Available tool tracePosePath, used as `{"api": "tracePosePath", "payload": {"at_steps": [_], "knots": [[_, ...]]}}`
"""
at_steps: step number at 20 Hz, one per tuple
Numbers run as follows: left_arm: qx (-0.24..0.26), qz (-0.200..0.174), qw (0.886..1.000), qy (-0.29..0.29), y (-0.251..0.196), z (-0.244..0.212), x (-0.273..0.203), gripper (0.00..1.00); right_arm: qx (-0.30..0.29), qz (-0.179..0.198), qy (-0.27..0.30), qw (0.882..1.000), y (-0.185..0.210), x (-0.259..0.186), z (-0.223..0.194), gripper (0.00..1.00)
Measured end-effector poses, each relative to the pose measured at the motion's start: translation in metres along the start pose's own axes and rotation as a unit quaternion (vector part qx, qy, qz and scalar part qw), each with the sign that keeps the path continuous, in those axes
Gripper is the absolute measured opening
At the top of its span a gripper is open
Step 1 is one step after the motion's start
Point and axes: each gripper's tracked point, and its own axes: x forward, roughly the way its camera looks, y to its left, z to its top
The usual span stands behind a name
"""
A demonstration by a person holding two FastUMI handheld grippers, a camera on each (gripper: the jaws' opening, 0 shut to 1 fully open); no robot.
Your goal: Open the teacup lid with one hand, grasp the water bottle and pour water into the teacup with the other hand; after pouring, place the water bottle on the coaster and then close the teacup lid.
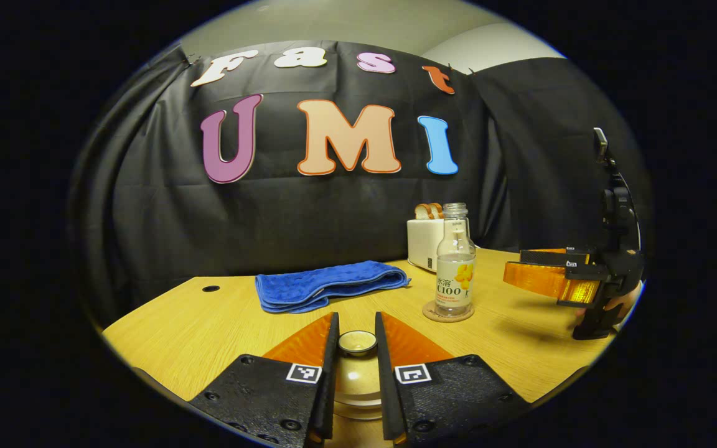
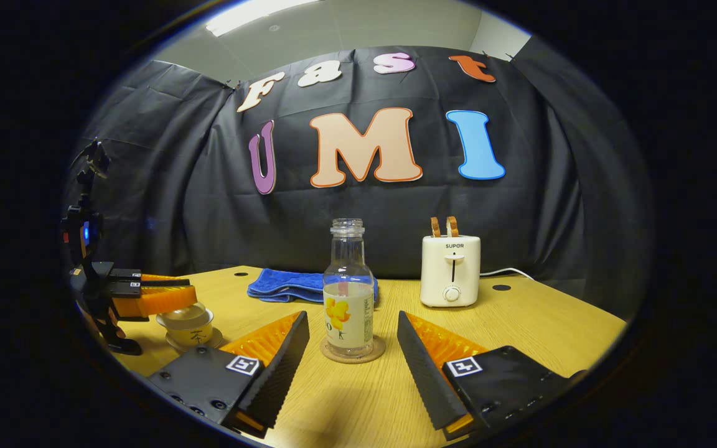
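Observation:
My left gripper is shut on the round knob of the cream teacup lid, which rests on the teacup near the table's front edge. In the right gripper view the same gripper lies across the top of the teacup, which stands on a saucer. A clear, uncapped water bottle with a yellow label stands upright on a round cork coaster. My right gripper is open, its fingers on either side of the bottle without touching it. That gripper also hovers to the right of the bottle.
A folded blue towel lies behind the teacup. A white toaster holding toast stands at the back, its cord trailing right. The black cloth wall closes off the rear of the wooden table. Bare tabletop lies to the left.

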Motion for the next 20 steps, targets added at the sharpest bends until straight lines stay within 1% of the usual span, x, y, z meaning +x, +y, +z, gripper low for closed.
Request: {"api": "tracePosePath", "payload": {"at_steps": [1,2,3,4,5,7,10,11,12,13,16,17,18,19,20], "knots": [[0.000,-0.003,1.000,0.004,-0.001,-0.002,0.001,0.28,0.000,0.000,0.000,1.000,0.000,0.000,0.001,0.97],[0.000,-0.004,1.000,0.007,0.000,-0.002,0.001,0.28,0.000,0.000,0.000,1.000,0.000,-0.001,0.000,0.92],[0.000,-0.005,1.000,0.011,-0.001,-0.003,0.002,0.28,0.000,-0.002,0.000,1.000,-0.001,0.000,0.001,0.92],[-0.001,-0.006,1.000,0.016,-0.001,-0.004,0.002,0.28,0.000,-0.003,0.000,1.000,-0.002,-0.001,0.000,0.87],[-0.003,-0.006,1.000,0.022,0.000,-0.007,0.005,0.28,0.000,-0.004,0.000,1.000,-0.002,-0.001,0.001,0.92],[-0.005,-0.010,0.999,0.031,-0.002,-0.009,0.006,0.30,0.000,-0.004,0.000,1.000,-0.001,-0.001,0.000,0.92],[-0.002,-0.010,0.999,0.035,-0.002,-0.009,0.005,0.29,0.000,-0.003,0.001,1.000,-0.001,-0.001,0.001,0.92],[-0.002,-0.009,0.999,0.034,-0.001,-0.009,0.005,0.29,0.000,-0.003,0.001,1.000,-0.001,-0.001,0.001,0.97],[-0.003,-0.007,0.999,0.032,0.000,-0.008,0.004,0.29,0.000,-0.003,0.001,1.000,-0.002,-0.001,0.001,0.97],[-0.003,-0.008,1.000,0.026,-0.002,-0.007,0.003,0.30,0.000,-0.003,0.001,1.000,-0.002,-0.001,0.001,0.92],[-0.009,-0.003,1.000,0.015,0.000,-0.002,-0.001,0.32,0.000,-0.004,0.001,1.000,-0.003,0.000,0.000,0.92],[-0.011,-0.001,1.000,0.010,0.001,-0.001,-0.002,0.32,0.000,-0.005,0.001,1.000,-0.003,0.000,0.001,0.95],[-0.016,0.002,1.000,0.007,0.003,-0.001,-0.004,0.39,0.000,-0.005,0.001,1.000,-0.003,0.000,0.001,0.92],[-0.021,0.005,1.000,0.003,0.005,0.000,-0.005,0.39,0.000,-0.005,0.001,1.000,-0.002,0.000,0.001,0.87],[-0.024,0.008,1.000,-0.001,0.006,0.001,-0.007,0.42,0.000,-0.004,0.001,1.000,-0.002,0.000,0.001,0.92]]}}
